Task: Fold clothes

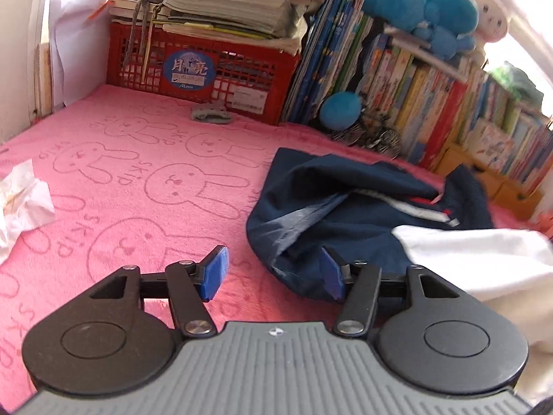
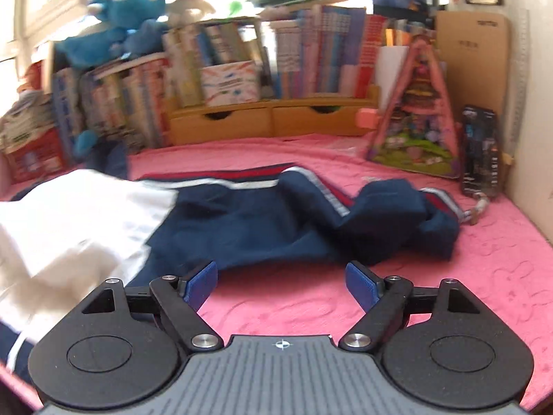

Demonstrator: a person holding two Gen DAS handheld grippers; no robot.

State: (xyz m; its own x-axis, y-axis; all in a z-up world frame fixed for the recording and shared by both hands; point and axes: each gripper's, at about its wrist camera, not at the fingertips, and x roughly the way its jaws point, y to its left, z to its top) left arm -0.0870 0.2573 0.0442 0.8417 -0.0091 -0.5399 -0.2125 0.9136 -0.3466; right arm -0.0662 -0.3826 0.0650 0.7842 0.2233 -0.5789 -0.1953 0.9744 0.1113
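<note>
Both grippers gape, holding nothing — the rumpled navy tracksuit garment with red-and-white stripes (image 2: 262,221) sprawls crosswise on the pink bunny-print blanket (image 1: 138,186), just ahead of the right gripper (image 2: 281,282), right-forward of the left gripper (image 1: 274,275) — right looks squarer to it.

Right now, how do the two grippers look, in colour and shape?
The left gripper and right gripper look alike: black linkage arms with silver screws, round black discs on each side, ribbed blue pads on the fingers, and a grey ridged body with a small crosshair mark.
</note>
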